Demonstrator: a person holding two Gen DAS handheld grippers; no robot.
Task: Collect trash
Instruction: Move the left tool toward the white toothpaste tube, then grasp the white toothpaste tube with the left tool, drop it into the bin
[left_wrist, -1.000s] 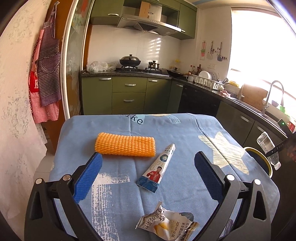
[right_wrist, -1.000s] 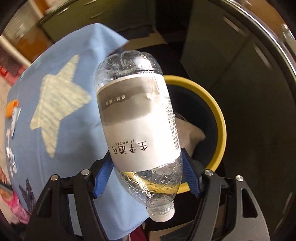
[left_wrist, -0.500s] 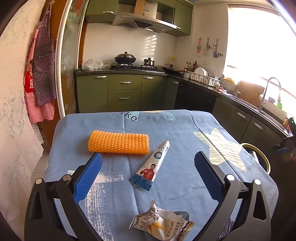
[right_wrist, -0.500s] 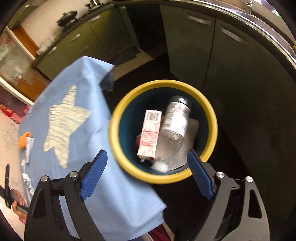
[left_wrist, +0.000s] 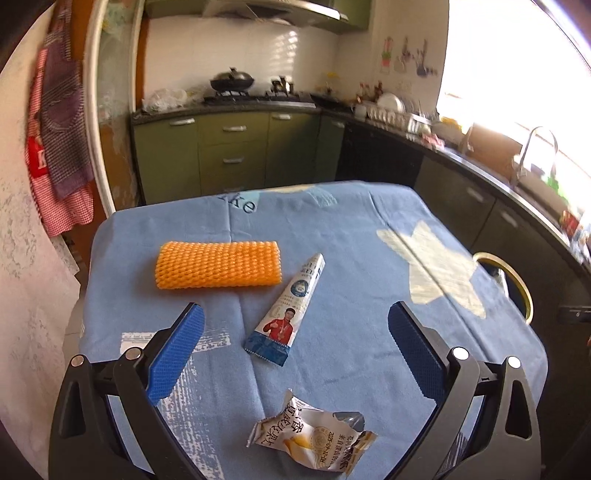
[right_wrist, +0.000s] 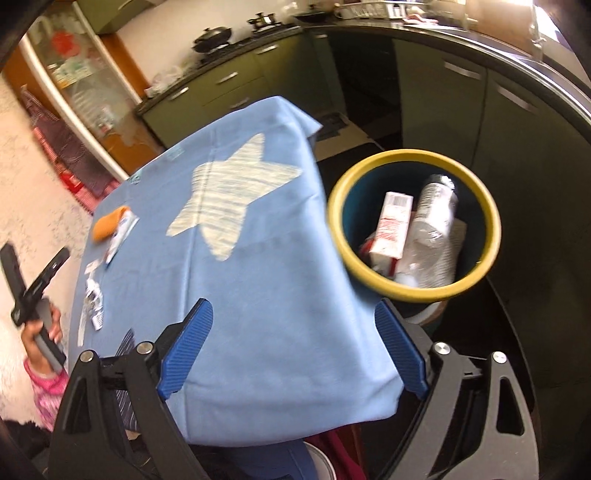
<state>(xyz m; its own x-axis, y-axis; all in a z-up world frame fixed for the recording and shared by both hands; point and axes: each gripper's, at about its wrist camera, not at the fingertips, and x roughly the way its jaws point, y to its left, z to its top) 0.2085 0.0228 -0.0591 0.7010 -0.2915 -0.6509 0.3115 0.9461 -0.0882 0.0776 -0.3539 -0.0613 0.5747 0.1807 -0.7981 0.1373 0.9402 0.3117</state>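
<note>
Right tool (right_wrist: 293, 345) tilted downward, empty

Blue tablecloth (left_wrist: 351, 369) (pale star), orange net (left_wrist: 218, 264).

Black claw (left_wrist: 295, 354), blue ribbed pads (left_wrist: 177, 354)

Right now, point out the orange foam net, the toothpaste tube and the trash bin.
orange foam net (left_wrist: 218, 269), left wrist view, middle of its mesh.
toothpaste tube (left_wrist: 291, 306), left wrist view, middle of its printed body.
trash bin (right_wrist: 413, 155), right wrist view, far side of its yellow rim.
</note>
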